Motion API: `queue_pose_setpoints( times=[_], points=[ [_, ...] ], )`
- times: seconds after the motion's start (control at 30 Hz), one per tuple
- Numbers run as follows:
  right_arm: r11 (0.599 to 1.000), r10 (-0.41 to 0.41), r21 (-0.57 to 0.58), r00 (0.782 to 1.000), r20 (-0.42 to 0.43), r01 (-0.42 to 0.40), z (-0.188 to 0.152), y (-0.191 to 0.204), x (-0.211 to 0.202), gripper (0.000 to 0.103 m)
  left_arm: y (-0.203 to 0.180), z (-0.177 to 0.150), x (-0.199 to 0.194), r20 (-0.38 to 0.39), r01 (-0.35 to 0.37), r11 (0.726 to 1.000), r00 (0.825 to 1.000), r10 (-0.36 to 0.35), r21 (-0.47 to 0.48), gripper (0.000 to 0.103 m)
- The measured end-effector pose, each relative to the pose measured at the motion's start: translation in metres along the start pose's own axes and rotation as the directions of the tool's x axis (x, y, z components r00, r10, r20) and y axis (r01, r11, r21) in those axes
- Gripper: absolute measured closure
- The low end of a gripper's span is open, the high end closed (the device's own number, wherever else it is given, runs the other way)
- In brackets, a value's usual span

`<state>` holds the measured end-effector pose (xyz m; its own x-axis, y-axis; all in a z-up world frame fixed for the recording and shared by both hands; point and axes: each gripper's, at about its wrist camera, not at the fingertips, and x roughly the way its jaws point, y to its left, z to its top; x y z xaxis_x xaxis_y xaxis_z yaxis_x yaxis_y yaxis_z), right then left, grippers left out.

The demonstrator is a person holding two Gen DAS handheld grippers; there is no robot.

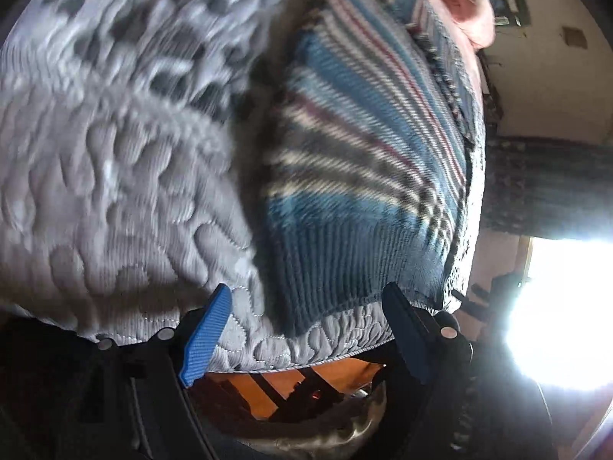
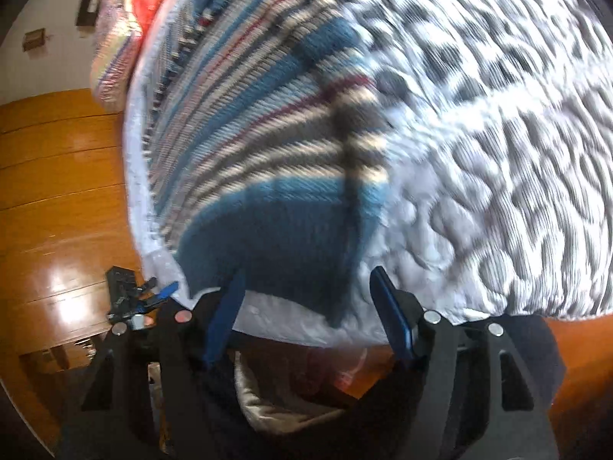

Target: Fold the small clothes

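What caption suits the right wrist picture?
Open right gripper at the hem of a striped knit sweater on a quilted mattress.

A knitted striped sweater (image 1: 356,161) in blue, white, grey and dark red lies spread flat on the quilted bed (image 1: 115,176), its ribbed blue hem at the mattress's near edge, motion-blurred.

a home bedroom before me, quilted grey-and-white mattress (image 2: 498,172), glossy wooden floor (image 2: 57,191), heaped bedding (image 2: 126,19) by a pale wall, bright window (image 1: 567,306)
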<state>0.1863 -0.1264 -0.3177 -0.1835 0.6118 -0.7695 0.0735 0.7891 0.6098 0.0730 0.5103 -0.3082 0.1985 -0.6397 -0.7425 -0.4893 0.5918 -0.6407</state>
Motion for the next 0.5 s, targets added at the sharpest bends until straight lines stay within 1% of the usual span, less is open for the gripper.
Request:
queue_pose_setpoints(
  times=[0.07,0.13,0.2,0.3,0.33,0.4,0.43,0.5],
  points=[
    [1.0,-0.008,0.028,1.0,-0.001,0.008,-0.006,-0.01,0.005,0.04,0.002,0.002,0.01,0.001,0.0,1.0,1.0,0.0,-0.015,0.022],
    [0.999,0.001,0.048,1.0,0.003,-0.002,-0.009,-0.012,0.012,0.04,0.004,0.002,0.015,0.006,-0.001,1.0,1.0,0.001,-0.024,0.022],
    [0.998,0.015,0.057,1.0,0.011,-0.015,-0.013,-0.012,0.017,0.04,0.002,0.002,0.022,0.004,0.006,1.0,1.0,-0.006,-0.031,0.019],
    [0.998,0.033,0.061,0.999,0.022,-0.034,-0.016,-0.008,0.023,0.04,-0.003,0.0,0.03,-0.001,0.022,0.999,1.0,-0.022,-0.041,0.018],
    [0.997,0.038,0.064,0.999,0.024,-0.039,-0.015,-0.006,0.025,0.04,-0.005,-0.001,0.033,-0.006,0.034,0.998,0.999,-0.035,-0.043,0.018],
    [0.996,0.05,0.069,0.998,0.025,-0.051,-0.018,-0.007,0.028,0.04,-0.01,-0.003,0.038,-0.014,0.085,0.996,0.996,-0.086,-0.04,0.018],
    [0.996,0.05,0.072,0.998,0.027,-0.052,-0.015,-0.004,0.03,0.04,-0.012,-0.005,0.043,-0.011,0.089,0.995,0.996,-0.089,-0.036,0.018],
    [0.996,0.052,0.075,0.998,0.031,-0.054,-0.014,-0.002,0.033,0.04,-0.012,-0.006,0.046,0.001,0.074,0.997,0.997,-0.074,-0.035,0.019]
  ],
)
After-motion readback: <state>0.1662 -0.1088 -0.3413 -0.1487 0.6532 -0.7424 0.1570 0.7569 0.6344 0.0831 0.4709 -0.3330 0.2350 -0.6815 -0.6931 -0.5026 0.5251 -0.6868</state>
